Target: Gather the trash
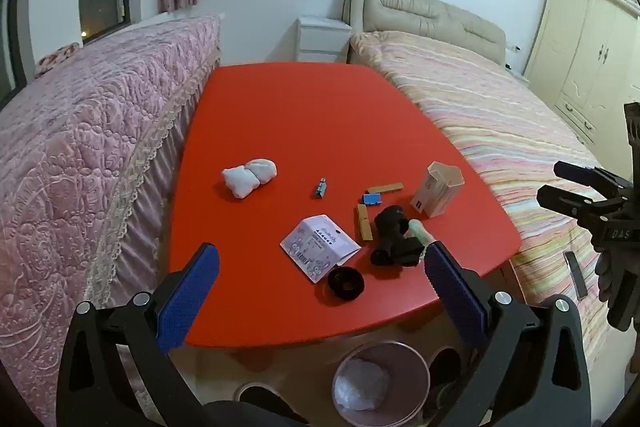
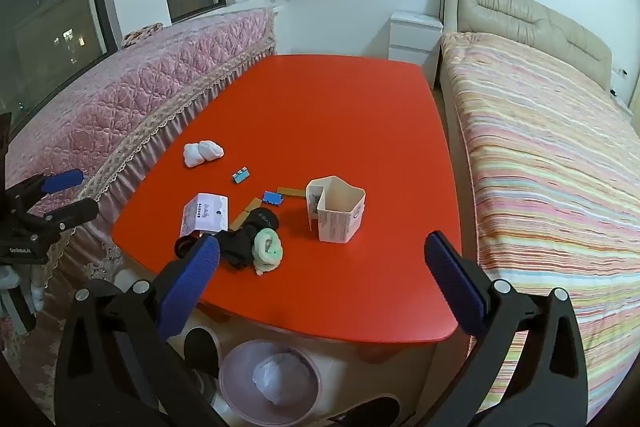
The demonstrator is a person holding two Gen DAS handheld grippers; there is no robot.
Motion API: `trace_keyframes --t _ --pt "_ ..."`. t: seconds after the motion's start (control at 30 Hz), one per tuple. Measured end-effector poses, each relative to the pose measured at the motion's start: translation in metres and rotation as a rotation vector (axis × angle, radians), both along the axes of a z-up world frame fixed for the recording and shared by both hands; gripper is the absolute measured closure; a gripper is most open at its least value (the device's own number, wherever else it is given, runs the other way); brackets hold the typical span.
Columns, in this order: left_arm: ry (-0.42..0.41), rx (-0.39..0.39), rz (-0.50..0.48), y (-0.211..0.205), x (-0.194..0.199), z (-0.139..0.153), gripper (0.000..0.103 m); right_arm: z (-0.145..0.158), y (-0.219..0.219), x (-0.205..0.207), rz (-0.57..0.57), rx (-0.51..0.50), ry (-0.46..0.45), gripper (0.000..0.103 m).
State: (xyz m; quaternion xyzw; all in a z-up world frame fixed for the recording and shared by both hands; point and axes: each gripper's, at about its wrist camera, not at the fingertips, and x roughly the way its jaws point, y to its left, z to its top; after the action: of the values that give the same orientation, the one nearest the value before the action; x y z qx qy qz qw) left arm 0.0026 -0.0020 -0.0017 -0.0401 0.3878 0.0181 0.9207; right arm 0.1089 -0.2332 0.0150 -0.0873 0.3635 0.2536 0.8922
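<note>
A red table (image 1: 288, 115) (image 2: 320, 107) holds a white open carton (image 1: 438, 193) (image 2: 336, 209), a printed paper packet (image 1: 318, 247) (image 2: 205, 217), a small blue wrapper (image 1: 321, 187) (image 2: 240, 175), a blue piece (image 1: 372, 198) (image 2: 273, 197), tan wooden pieces (image 1: 365, 223) (image 2: 290, 191), white rolled socks (image 1: 250, 175) (image 2: 202, 151), black socks (image 1: 394, 233) (image 2: 248, 239), a green sock (image 2: 269, 249) and a black ring (image 1: 346, 282). A pink bin (image 1: 380, 383) (image 2: 270, 379) with a white wad stands on the floor below the table's near edge. My left gripper (image 1: 320, 301) and right gripper (image 2: 320, 299) are both open and empty above that edge.
A pink quilted bench (image 1: 80, 167) (image 2: 140, 99) runs along the table's left side. A striped bed (image 1: 500, 131) (image 2: 552, 155) lies on the right, with a white nightstand (image 1: 322, 39) behind. A cream wardrobe (image 1: 588, 47) stands far right.
</note>
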Motion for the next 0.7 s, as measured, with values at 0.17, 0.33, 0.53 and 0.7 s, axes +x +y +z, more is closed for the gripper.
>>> trace_keyframes --t 0.17,0.33,0.53,0.7 --pt "0.003 -0.009 -0.02 -0.006 0.004 0.0 0.005 -0.004 0.006 -0.001 0.004 -0.029 0.006 0.003" --pt "-0.008 -0.002 -0.027 -0.002 -0.002 -0.004 0.005 -0.015 0.015 -0.002 0.027 -0.024 0.033 0.003" --pt "-0.01 -0.008 -0.017 0.001 -0.002 -0.005 0.005 -0.013 0.008 0.001 0.039 -0.023 0.048 0.003" --pt "0.003 -0.012 -0.006 0.004 -0.001 -0.009 0.005 -0.018 0.007 0.003 0.04 -0.019 0.063 0.003"
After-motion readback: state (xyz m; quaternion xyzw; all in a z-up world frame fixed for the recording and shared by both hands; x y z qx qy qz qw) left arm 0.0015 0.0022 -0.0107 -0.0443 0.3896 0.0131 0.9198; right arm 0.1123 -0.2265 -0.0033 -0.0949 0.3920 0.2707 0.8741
